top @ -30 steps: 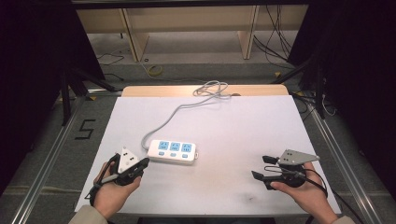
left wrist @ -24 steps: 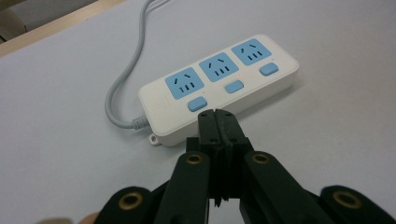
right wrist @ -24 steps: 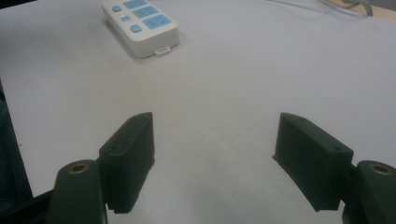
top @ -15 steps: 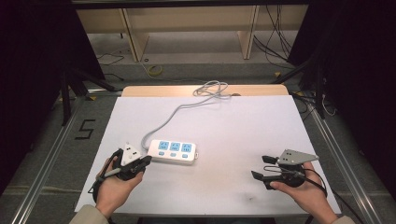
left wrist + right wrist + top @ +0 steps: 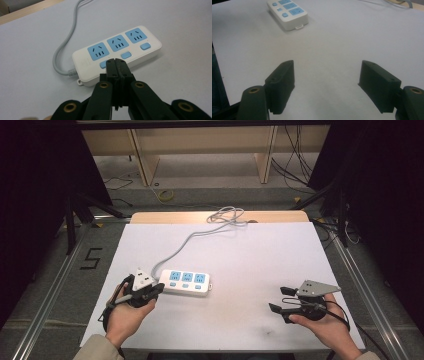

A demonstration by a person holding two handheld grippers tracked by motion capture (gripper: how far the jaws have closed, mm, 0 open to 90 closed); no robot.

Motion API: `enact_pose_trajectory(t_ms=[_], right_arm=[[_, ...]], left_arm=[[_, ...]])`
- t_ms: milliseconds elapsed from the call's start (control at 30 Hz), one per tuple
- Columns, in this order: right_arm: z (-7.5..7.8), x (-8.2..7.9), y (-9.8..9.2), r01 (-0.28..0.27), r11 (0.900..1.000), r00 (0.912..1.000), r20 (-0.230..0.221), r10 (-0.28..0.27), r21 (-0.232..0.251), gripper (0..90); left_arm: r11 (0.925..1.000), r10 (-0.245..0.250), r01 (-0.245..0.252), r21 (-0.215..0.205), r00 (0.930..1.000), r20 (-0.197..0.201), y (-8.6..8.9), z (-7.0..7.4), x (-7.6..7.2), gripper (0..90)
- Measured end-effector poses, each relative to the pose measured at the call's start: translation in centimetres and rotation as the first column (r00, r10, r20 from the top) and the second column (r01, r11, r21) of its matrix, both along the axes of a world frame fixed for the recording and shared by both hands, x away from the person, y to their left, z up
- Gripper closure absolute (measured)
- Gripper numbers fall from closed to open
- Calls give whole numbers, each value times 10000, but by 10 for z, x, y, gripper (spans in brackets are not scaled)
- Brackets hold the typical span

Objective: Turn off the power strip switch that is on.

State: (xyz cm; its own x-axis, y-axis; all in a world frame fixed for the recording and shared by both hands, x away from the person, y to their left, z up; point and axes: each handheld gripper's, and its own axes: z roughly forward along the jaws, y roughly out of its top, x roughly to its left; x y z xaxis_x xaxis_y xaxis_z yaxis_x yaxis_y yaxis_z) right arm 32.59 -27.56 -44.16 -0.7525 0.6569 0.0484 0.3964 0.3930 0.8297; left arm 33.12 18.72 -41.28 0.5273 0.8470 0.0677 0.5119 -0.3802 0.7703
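White plastic three-outlet power strip with blue sockets (image 5: pixel 187 282) lying left of centre on white tabletop (image 5: pixel 250 255), being crowded by left gripper (image 5: pixel 156 289), jaws pressed together, empty; right gripper (image 5: pixel 278 299), lower right, being held spread apart.

The setting is a laboratory recording station. A white-covered table (image 5: pixel 250 265) stands inside an aluminium rail frame (image 5: pixel 50 300), flanked by black curtains (image 5: pixel 35 170). Loose cables (image 5: pixel 290 165) lie on the grey floor (image 5: pixel 210 180) beyond, beside bare wooden shelving (image 5: pixel 145 155). A "5" (image 5: pixel 91 258) is taped on the floor.
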Motion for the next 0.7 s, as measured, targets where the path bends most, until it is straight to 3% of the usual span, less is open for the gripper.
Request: enact_pose_trajectory(t_ms=[700], right_arm=[[0, 0, 0, -34, 10000, 10000, -27, 34, 1, 288]], left_arm=[[9998, -147, 149, 101, 9997, -190, -9, 2, 12, 899]])
